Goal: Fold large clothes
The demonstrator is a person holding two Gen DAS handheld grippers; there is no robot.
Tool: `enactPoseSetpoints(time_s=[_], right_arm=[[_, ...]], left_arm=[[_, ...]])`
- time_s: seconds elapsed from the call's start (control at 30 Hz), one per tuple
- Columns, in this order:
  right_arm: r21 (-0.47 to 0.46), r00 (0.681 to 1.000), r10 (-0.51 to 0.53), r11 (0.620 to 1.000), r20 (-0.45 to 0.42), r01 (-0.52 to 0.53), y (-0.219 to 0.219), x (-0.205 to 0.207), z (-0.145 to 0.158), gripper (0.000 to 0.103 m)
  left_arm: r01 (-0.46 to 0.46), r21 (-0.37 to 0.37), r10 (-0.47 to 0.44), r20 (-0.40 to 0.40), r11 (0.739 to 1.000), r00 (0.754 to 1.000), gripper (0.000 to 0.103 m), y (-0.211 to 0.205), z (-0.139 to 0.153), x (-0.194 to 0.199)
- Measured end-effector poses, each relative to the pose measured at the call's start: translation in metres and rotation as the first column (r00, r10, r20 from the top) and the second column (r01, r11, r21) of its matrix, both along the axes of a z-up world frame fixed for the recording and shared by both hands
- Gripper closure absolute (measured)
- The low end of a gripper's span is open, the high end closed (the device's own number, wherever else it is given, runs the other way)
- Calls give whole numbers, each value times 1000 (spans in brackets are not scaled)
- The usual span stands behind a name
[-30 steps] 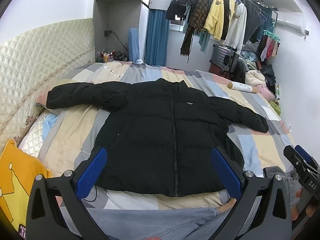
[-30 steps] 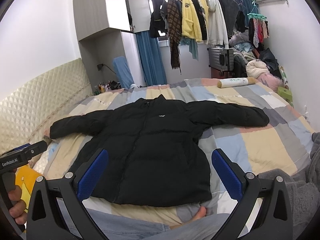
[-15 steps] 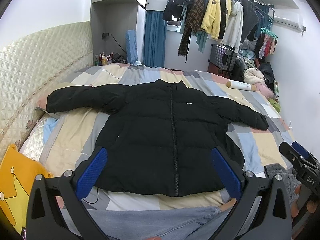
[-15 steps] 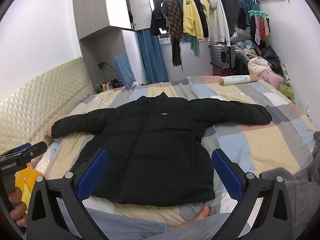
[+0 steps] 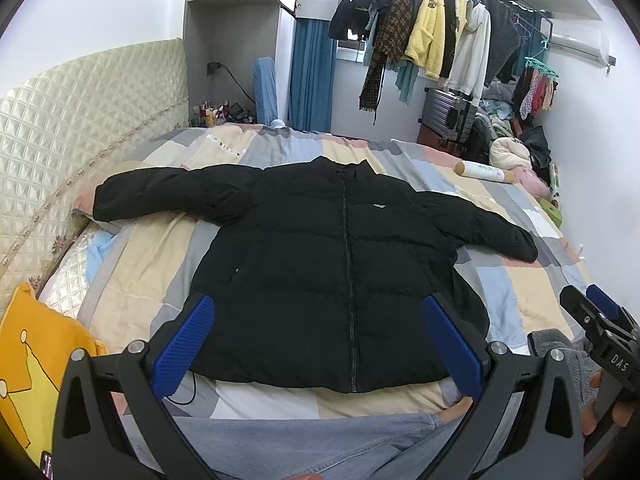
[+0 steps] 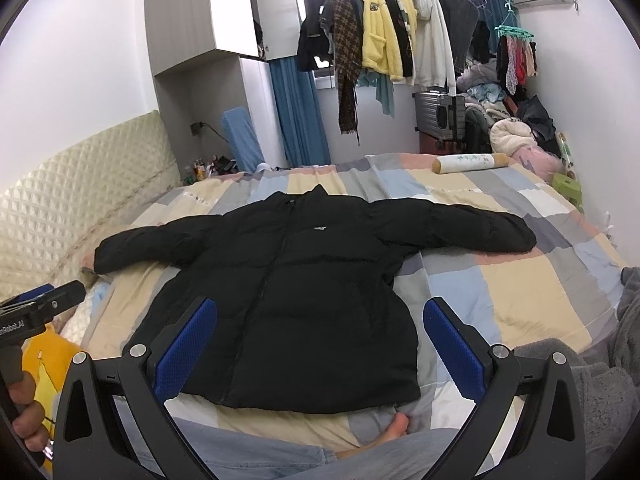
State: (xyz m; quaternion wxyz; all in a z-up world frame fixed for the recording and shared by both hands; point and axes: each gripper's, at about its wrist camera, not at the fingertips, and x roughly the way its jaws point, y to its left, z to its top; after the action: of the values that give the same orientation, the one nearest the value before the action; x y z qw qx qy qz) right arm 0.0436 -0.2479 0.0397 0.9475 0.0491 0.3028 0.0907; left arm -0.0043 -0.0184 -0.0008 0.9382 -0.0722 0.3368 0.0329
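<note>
— Lying where, that black puffer jacket [image 5: 336,268]?
— Flat on the patchwork-quilted bed [image 5: 532,296], sleeves spread. Left tongs [image 5: 318,344] and right tongs [image 6: 320,344] gaped wide above its hem, holding nothing.

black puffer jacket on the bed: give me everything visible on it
The black puffer jacket lies flat, front up, on the patchwork bedspread. It looks quilted and padded, zipped closed, collar pointing away from the cameras, with a small white chest logo. Both sleeves are spread straight out sideways; the hem is nearest the cameras. Left gripper and right gripper are open, neither touching it.
</note>
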Motion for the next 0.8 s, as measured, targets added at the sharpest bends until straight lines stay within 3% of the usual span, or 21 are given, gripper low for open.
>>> enactPoseSetpoints(time_s=[0.23, 0.57, 0.8], right_arm=[[20, 1000, -1, 1000, -14, 1, -2, 4, -4, 0], [35, 1000, -22, 999, -19, 22, -14, 10, -8, 0], [55, 998, -42, 998, 44, 40, -25, 18, -2, 0]], left_arm=[[13, -35, -13, -3, 999, 1000, 0, 2, -2, 3], [22, -31, -22, 2, 999, 1000, 0, 1, 1, 10], [49, -19, -48, 49, 999, 998, 0, 9, 14, 32]])
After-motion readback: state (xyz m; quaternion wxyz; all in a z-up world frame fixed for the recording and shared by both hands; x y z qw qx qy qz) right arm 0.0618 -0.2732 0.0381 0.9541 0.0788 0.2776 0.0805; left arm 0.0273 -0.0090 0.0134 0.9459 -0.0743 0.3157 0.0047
